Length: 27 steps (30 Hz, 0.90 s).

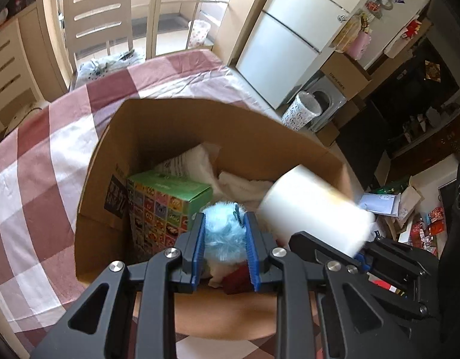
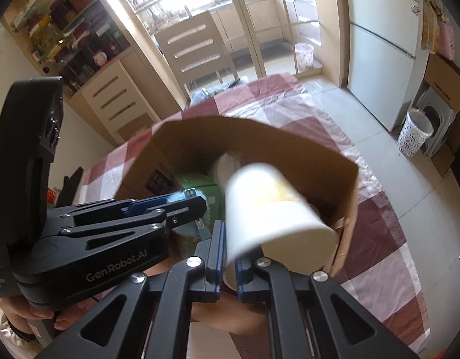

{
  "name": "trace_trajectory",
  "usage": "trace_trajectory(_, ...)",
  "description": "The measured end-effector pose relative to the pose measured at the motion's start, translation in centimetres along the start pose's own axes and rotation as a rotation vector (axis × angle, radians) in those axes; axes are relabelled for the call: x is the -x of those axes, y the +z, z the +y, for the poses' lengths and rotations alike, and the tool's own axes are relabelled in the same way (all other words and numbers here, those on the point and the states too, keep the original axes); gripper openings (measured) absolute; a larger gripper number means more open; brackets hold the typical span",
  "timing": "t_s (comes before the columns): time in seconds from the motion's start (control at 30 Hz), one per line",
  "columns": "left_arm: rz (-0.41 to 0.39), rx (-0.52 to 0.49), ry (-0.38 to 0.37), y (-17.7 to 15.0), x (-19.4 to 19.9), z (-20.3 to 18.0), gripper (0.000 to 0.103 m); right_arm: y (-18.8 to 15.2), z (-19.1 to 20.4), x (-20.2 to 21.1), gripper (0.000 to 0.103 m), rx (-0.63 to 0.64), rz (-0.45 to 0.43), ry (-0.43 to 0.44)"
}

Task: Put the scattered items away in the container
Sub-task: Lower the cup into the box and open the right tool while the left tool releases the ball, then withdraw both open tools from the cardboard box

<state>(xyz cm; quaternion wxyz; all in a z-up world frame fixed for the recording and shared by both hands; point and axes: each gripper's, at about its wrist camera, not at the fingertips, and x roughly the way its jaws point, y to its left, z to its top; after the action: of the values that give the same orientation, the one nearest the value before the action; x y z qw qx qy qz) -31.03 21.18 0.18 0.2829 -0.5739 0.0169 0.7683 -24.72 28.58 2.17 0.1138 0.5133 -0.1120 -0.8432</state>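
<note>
Left gripper [image 1: 224, 230] pinched a fluffy blue toy [image 1: 221, 233] over the open cardboard box [image 1: 176, 125]. Right gripper [image 2: 229, 252] clamped a white paper cup [image 2: 272, 218] by its rim, just right of it. Green carton [image 1: 167, 206] lay inside, left.

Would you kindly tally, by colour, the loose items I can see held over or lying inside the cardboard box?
Blue: 1, the fluffy toy held in the left gripper.
White: 2, the paper cup held in the right gripper, and the white bag in the box.
Green: 1, the green carton.
Total: 4
</note>
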Motion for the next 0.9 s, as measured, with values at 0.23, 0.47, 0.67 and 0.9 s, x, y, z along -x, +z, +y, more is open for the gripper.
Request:
trace_trajectory(0.23, 0.013, -0.006, -0.005, 0.0, -0.9, 0.7, 0.026, 0.1, -0.4, -1.5, 0.008, -0.003, 0.031, -0.011)
trace_trajectory(0.47, 0.003, -0.027, 0.009, 0.3, -0.5, 0.5, 0.038, 0.4, -0.9, -0.9, 0.010, -0.028, 0.042, -0.017)
trace_trajectory(0.67, -0.059, -0.014, 0.011, 0.7, 2.0, 0.5, 0.071, 0.8, -1.8, 1.3, 0.027, -0.117, 0.054, 0.017)
trace_trajectory(0.9, -0.113, 0.008, 0.049, 0.2, 5.9, 0.5, 0.079, 1.0, -2.0, 5.9, 0.038, -0.150, -0.023, 0.012)
